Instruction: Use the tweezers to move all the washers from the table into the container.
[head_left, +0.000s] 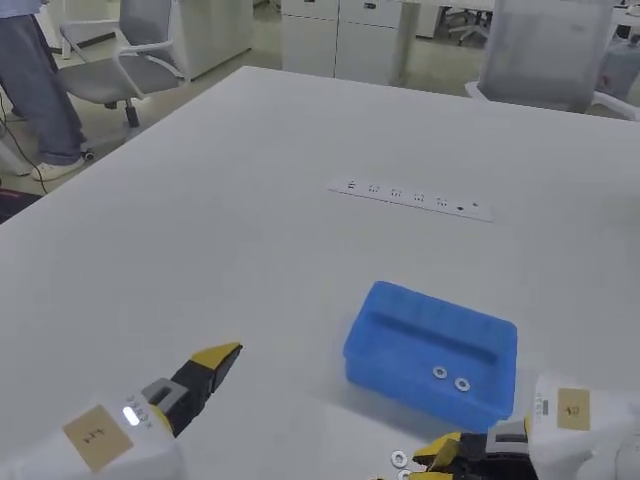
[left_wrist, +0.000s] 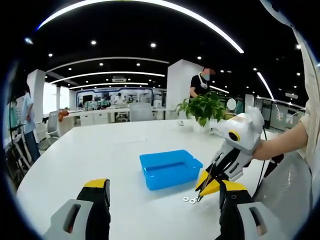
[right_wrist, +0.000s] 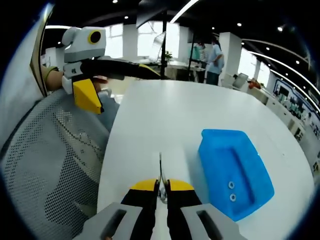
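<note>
**Counter** (head_left: 250, 200): white, smooth and wide. A power strip (head_left: 410, 197) lies at 12 o'clock of the container.

**Container** (head_left: 430, 345): a shallow blue tray, open on top, flat on the counter at 5 o'clock in the head view.

**Left tongs** (left_wrist: 164, 185): spread wide and holding nothing, at 9 o'clock of the container and well apart from it.

**Right tongs** (right_wrist: 161, 186): pressed together on the tweezers (right_wrist: 160, 170), which run straight out between the jaws. The tongs sit low at 6 o'clock of the container.

**Two washers** (head_left: 439, 373): already in the tray, near its 5 o'clock wall.

**Loose washers** (left_wrist: 186, 199): at least two, flat on the counter near the container's 6 o'clock wall. The tweezer tips are down beside them, but whether they touch cannot be told.

**Handling (judgement):** the washers look like thin, stiff metal rings, very light and slick, lying flush on a smooth surface.
- Best hold: one tip through the hole and the other on the outer edge, pinching across the ring.
- Too hard a squeeze may flick a washer away.
- A sideways approach would likely just slide it.
</note>
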